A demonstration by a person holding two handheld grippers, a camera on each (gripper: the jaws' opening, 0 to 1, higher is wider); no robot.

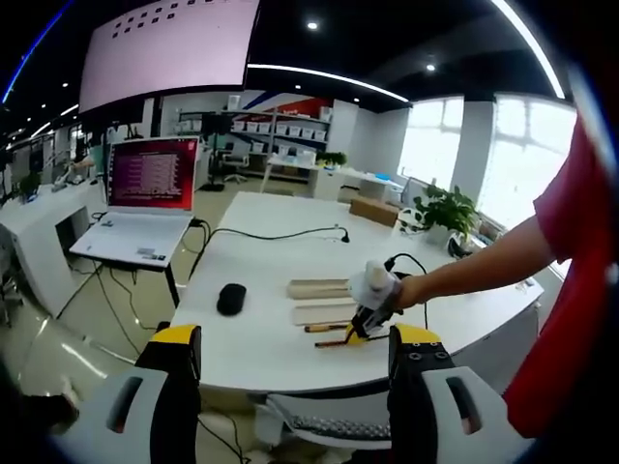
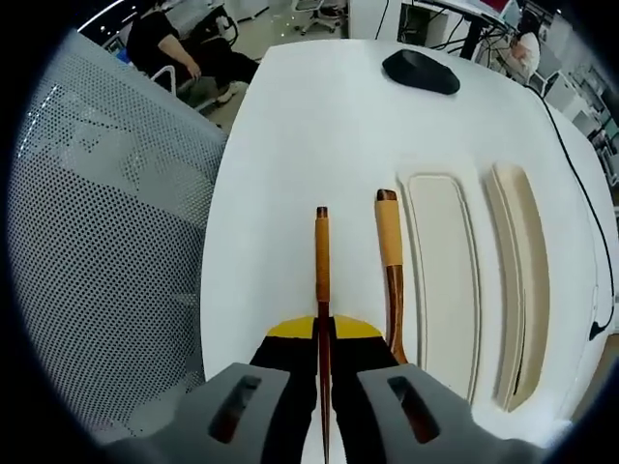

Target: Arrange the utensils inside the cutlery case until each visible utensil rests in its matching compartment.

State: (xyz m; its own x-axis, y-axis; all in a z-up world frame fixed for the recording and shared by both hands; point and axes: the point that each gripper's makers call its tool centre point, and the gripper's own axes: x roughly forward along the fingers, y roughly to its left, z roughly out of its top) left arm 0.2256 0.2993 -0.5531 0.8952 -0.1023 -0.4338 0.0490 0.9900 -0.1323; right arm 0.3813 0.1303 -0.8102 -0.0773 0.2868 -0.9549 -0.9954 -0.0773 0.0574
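Observation:
My right gripper (image 2: 324, 360) is shut on a thin wooden utensil (image 2: 321, 271) that points straight ahead over the white table (image 2: 290, 126). Just right of it lies a second utensil (image 2: 390, 253) with a pale wooden handle, flat on the table beside the cream cutlery case tray (image 2: 440, 271). The case's other half (image 2: 522, 280) lies further right. In the left gripper view, my left gripper (image 1: 295, 377) hangs open well short of the table. A person's arm holds the right gripper (image 1: 363, 324) over the two utensils (image 1: 327, 329), in front of the case (image 1: 321, 300).
A black mouse (image 2: 421, 70) (image 1: 231, 298) sits on the table beyond the case. A mesh chair back (image 2: 106, 242) stands close on the left. A laptop (image 1: 145, 193) rests on a side stand, and a black cable (image 1: 280, 234) crosses the far tabletop.

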